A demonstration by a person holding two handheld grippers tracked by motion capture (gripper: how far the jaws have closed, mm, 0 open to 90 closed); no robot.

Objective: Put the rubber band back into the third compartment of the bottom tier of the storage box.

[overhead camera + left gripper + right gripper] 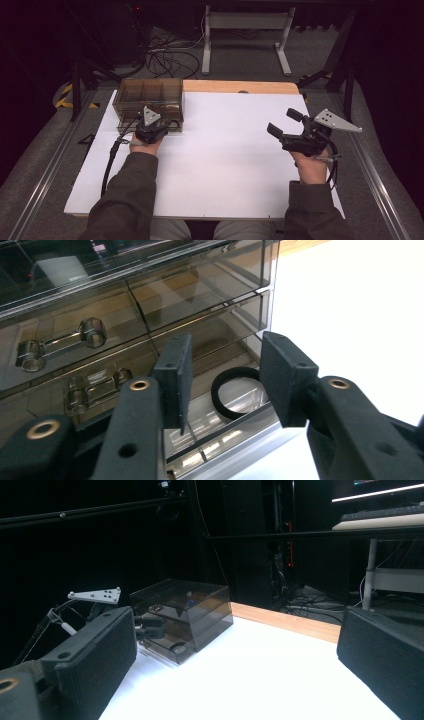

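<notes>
- Left gripper (225,385): its jaws are standing apart, gripping nothing, right at the front of the smoky drawer box (150,97).
- Black ring (235,397): it is lying in the pulled-out bottom drawer (220,432), showing between the jaws.
- The box is sitting near the table's (225,165) far left corner.
- Right gripper (290,125): it is hovering wide open by the right edge, well apart from the box.

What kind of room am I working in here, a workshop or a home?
Likely a lab or recording workspace: a white-covered table on a metal frame, dark surroundings, loose cables on the floor, and a keyboard on a desk behind the smoky drawer box.
</notes>
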